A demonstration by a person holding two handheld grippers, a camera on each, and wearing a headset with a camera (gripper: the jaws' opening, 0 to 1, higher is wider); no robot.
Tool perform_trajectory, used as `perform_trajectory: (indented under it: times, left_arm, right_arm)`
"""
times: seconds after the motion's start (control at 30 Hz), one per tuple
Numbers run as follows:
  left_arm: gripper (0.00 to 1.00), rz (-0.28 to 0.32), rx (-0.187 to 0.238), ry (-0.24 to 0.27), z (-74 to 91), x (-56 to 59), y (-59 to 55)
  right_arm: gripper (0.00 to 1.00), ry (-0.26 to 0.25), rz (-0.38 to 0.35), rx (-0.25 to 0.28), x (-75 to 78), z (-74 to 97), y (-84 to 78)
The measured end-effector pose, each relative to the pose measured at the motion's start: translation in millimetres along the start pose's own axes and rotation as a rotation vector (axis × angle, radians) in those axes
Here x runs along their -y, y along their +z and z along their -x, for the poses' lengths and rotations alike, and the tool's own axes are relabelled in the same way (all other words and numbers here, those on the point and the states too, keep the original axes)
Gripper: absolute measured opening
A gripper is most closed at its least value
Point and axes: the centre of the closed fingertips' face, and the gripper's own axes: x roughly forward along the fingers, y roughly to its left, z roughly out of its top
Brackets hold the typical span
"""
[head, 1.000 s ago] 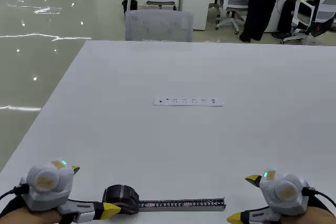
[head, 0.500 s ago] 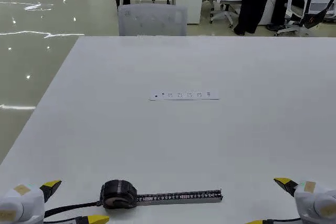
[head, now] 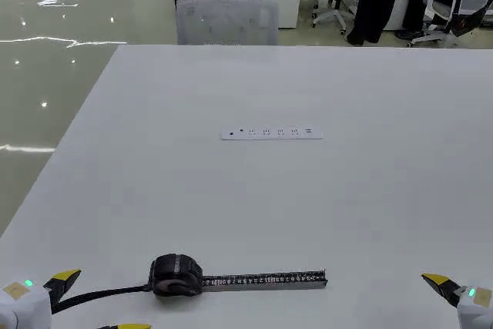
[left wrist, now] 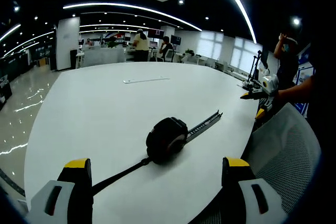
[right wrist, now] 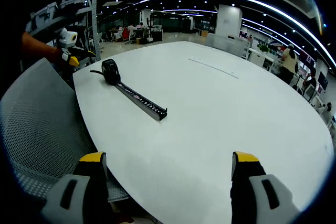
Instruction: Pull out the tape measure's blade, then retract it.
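At the lower left corner of the head view I have the left gripper (head: 96, 303) with its yellow-tipped jaws spread wide and nothing between them. In the left gripper view they stand either side of the tape measure's thin black wrist strap (left wrist: 118, 174), which trails across the white table (head: 308, 206) toward me. I judge that gripper is parked there because the case is its job to steady.

Just right of it, low in the head view and left of centre, sits the black round tape measure case (head: 176, 276), resting on the tabletop and touched by neither gripper. The dark graduated blade (head: 266, 280) runs out of it to the right, lying flat with its end hook near bottom centre. As it lies out with nothing holding it, I take it the lock is on, so the pull-out looks done and the retract is not yet done.

Above it, mid-frame, lies a flat white power strip (head: 271, 133), well apart from the work.

At the lower right, the right gripper (right wrist: 169, 166) is also wide and empty, well apart from the blade's hook end, which its own view puts left of centre. Releasing the lock needs a gripper on the case.
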Motion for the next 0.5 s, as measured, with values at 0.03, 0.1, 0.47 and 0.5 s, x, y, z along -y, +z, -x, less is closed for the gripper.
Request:
perform_trajectory:
  times: [0.03,0.1,0.47,0.5]
  left_arm:
    - [1.00,-0.007,0.012,-0.004,1.1,3.0,1.6]
    - [1.00,-0.025,0.012,0.001,1.7,4.7,2.4]
    - [1.00,-0.070,0.004,0.009,2.0,-0.1,2.1]
    - [1.00,-0.066,0.000,0.013,2.5,-0.5,1.6]
  right_arm:
    - [1.00,-0.002,0.003,-0.003,0.2,0.6,-1.7]
    - [1.00,0.001,-0.006,-0.005,-1.8,1.8,-3.2]
    - [1.00,0.005,-0.011,0.027,-6.4,1.2,-1.0]
    - [1.00,0.005,-0.008,0.030,-6.6,1.3,-0.3]
